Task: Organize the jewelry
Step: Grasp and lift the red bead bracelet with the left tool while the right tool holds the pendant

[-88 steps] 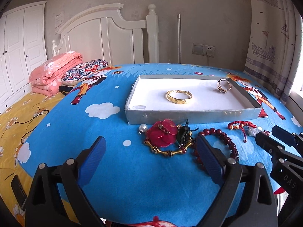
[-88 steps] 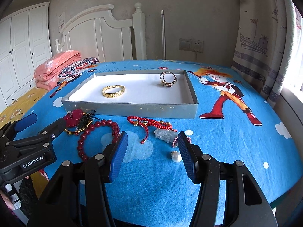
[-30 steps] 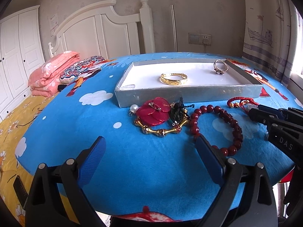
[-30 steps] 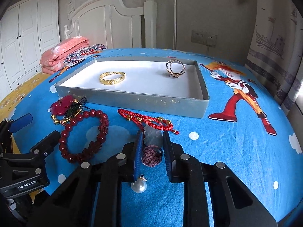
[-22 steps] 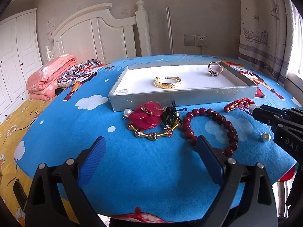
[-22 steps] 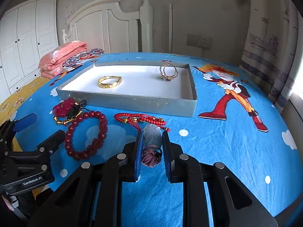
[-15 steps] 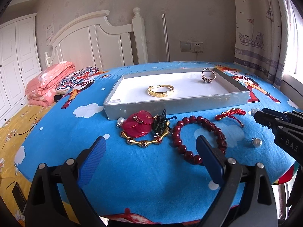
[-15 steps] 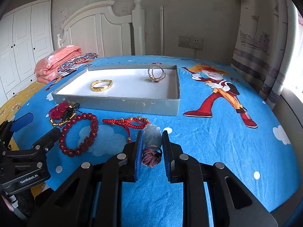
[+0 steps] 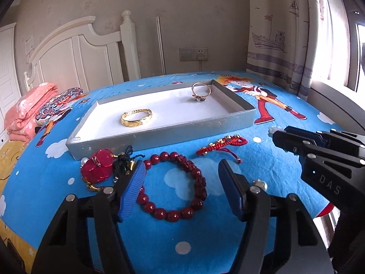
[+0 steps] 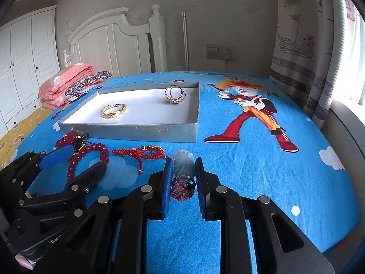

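Okay, my right claw point(image 10: 183, 178) now grips the pale jade pendant with purple cord point(image 10: 183, 162), lifted off the bed. Left claw point(image 9: 182, 183) has narrowed around the dark red bead bracelet point(image 9: 176, 185), still open. Next: grey shallow tray point(image 10: 136, 132).

Both fisheye cameras sat low over the foot end of the bed point(image 9: 285, 84), facing the headboard point(image 9: 91, 54). The left view looked from slightly further left, the right from nearer the curtain point(image 10: 303, 52). They shared the grey tray point(image 9: 159, 134) point(image 10: 141, 131), and each caught the other hand-held gripper at its edge.
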